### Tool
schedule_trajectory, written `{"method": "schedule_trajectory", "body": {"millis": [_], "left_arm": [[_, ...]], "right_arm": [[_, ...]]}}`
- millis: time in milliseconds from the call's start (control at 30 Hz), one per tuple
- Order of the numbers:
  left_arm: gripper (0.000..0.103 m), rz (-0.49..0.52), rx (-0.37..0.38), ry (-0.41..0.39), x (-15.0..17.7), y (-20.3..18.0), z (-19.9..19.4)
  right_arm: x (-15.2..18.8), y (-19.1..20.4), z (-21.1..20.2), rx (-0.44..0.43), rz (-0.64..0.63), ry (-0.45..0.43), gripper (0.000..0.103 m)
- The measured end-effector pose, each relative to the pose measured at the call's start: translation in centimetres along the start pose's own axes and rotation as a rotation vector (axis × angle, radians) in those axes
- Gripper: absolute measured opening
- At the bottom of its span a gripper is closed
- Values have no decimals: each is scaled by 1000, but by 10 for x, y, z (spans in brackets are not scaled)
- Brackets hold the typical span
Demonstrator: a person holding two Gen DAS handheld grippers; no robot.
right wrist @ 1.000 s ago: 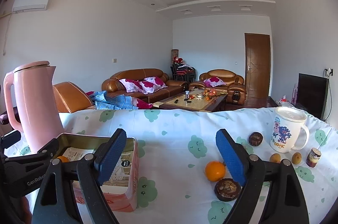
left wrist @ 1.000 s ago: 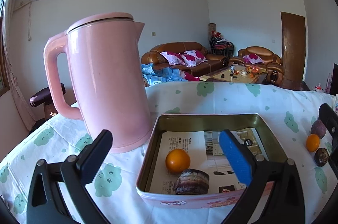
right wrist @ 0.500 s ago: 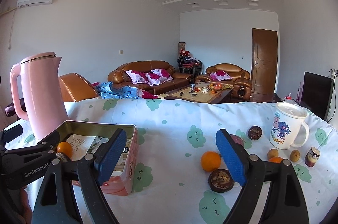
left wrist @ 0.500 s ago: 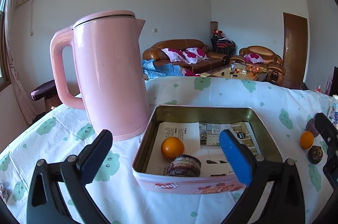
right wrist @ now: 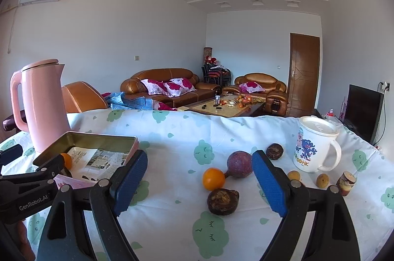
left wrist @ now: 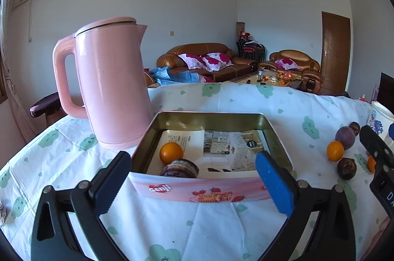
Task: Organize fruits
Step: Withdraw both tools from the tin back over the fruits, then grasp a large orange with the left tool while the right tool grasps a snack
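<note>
A pink tin (left wrist: 202,193) holds an orange (left wrist: 171,153) and a dark brown fruit (left wrist: 179,168). My left gripper (left wrist: 193,183) is open and empty just in front of the tin. In the right wrist view my right gripper (right wrist: 199,183) is open and empty above the cloth. Loose fruit lies ahead of it: an orange (right wrist: 213,179), a purple passion fruit (right wrist: 239,164), a dark brown fruit (right wrist: 222,201) and another (right wrist: 274,150) farther back. The tin (right wrist: 98,140) stands to its left, with the left gripper (right wrist: 32,187) beside it.
A tall pink kettle (left wrist: 110,86) stands left of the tin. A lidded white mug (right wrist: 314,147) stands at the right, with two small yellow fruits (right wrist: 322,179) and a small jar (right wrist: 346,182) near it. The table's far edge drops off toward the sofas.
My left gripper has pulled back from over the tin, which now sits farther ahead. My right gripper has moved forward and right, closer to the loose fruit. Both stay open.
</note>
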State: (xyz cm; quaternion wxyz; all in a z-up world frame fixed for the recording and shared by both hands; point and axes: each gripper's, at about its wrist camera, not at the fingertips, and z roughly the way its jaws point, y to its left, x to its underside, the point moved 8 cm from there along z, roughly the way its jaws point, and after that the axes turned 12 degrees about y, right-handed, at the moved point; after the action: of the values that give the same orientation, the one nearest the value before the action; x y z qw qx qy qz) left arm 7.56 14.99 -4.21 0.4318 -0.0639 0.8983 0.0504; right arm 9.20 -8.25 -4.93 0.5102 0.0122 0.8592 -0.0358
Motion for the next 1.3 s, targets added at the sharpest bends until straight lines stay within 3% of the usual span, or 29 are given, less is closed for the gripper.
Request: {"method": "schedule_trajectory", "body": {"millis": [233, 600, 900, 1000, 1067, 1300], "left_arm": [[103, 59, 33, 2, 7, -37, -11], [103, 171, 136, 41, 21, -113, -23], [103, 279, 211, 100, 31, -174, -21], [103, 290, 243, 123, 33, -190, -20], [103, 289, 285, 144, 33, -202, -19], [103, 362, 362, 152, 33, -251, -29]], "right_arm": [[7, -45, -1, 52, 23, 28, 88], [24, -159, -3, 156, 165, 101, 88], [47, -242, 8, 177, 293, 235, 88], [56, -258, 23, 152, 317, 318, 83], [60, -260, 35, 114, 304, 375, 72], [69, -261, 66, 87, 261, 501, 66]]}}
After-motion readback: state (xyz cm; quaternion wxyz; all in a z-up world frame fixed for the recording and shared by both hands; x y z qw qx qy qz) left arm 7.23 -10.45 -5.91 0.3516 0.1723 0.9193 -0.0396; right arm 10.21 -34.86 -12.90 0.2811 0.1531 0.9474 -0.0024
